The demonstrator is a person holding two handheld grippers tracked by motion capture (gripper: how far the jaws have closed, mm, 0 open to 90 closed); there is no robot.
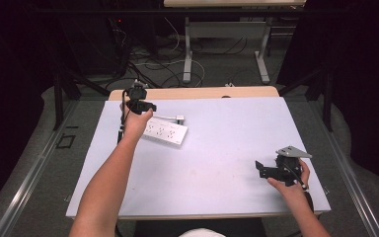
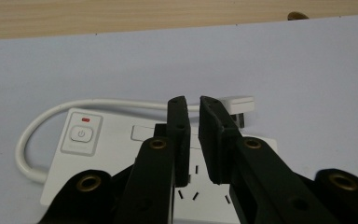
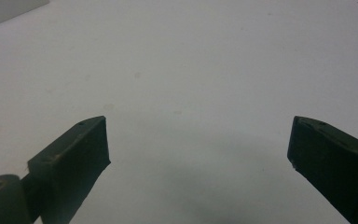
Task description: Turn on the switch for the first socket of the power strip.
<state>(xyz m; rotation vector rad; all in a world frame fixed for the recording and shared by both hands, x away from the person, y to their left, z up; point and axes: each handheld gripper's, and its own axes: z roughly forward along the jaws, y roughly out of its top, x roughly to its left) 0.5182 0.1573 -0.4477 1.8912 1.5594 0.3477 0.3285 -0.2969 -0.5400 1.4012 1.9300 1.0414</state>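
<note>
Tongs in the person's left hand, the left tongs [image 2: 193, 135], hang over the white power strip [image 1: 165, 132], which lies on the pale worktop [image 1: 217, 163] toward its far left, its cable [image 2: 37, 140] looping round to a plug [image 2: 238, 103] just beyond it. Seen from the left gripper view, the jaws stand nearly together with only a thin slit left and nothing between them; they sit above the socket holes, right of the strip's switch button [image 2: 80, 135] with its small red light [image 2: 85, 120]. Whether the tips touch the casing I cannot tell.

Right tongs [image 1: 271, 170] rest near the front right of the worktop, well apart from the strip, jaws spread wide and empty over bare surface.

My worry is the strip itself: it looks light and lies loose, so a sideways push from the narrowed jaws could slide or swivel it, and nothing holds it down. A tip could also slip into a socket slot or miss the switch and scrape the casing. The looped cable might drag the strip if caught.

No container of any kind stands on the worktop.
</note>
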